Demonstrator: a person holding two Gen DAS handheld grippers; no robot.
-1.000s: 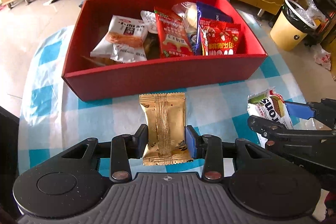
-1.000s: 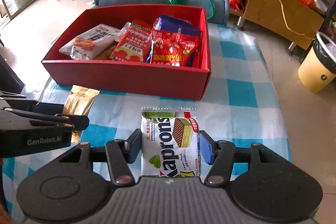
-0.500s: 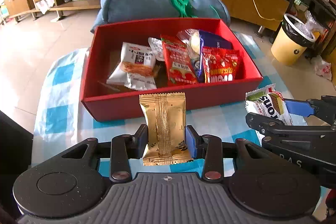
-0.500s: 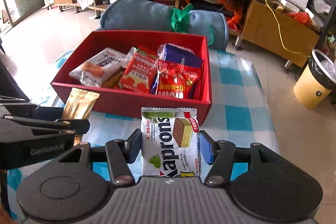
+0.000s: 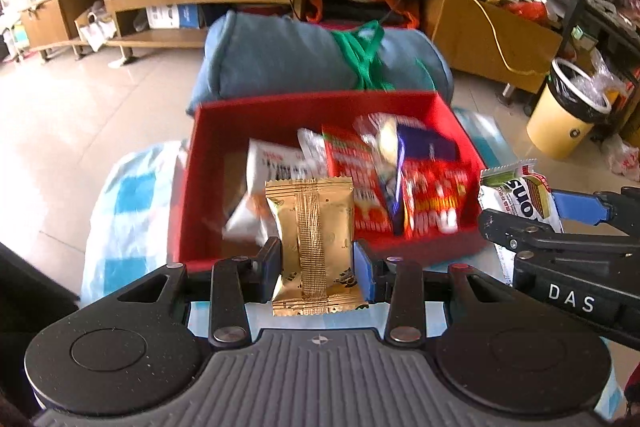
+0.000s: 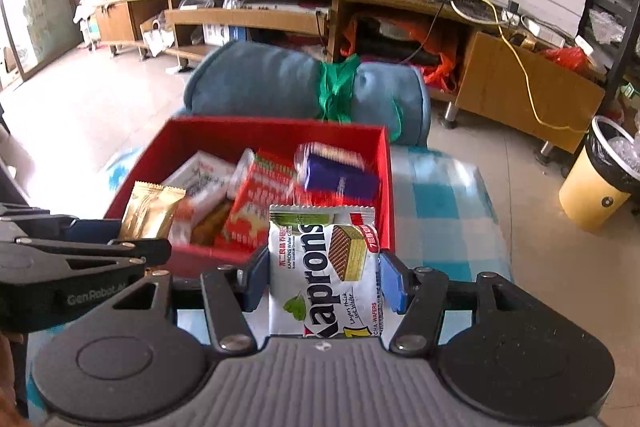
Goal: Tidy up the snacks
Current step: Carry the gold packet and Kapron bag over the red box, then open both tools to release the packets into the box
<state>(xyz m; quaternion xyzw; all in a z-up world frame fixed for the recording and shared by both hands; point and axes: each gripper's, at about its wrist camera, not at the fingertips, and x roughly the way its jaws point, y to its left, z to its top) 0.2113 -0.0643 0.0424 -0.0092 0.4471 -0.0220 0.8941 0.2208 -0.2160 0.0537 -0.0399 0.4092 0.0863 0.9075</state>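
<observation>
While both packets hang clear of the checked cloth, the gold packet sits clamped in the left gripper & the Kaprons wafer pack in the right gripper, each higher than a sec ago, now level w/ the red box front wall; drop-in looks next.

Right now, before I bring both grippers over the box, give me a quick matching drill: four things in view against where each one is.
Things:
1. gold foil packet
2. white Kaprons wafer packet
3. purple snack bag
4. yellow waste bin

Places:
A. inside the red cardboard box
B. clamped in the right gripper
C. on the floor
D. clamped in the left gripper

Pairs: 1-D, 2-B, 3-A, 4-C
</observation>
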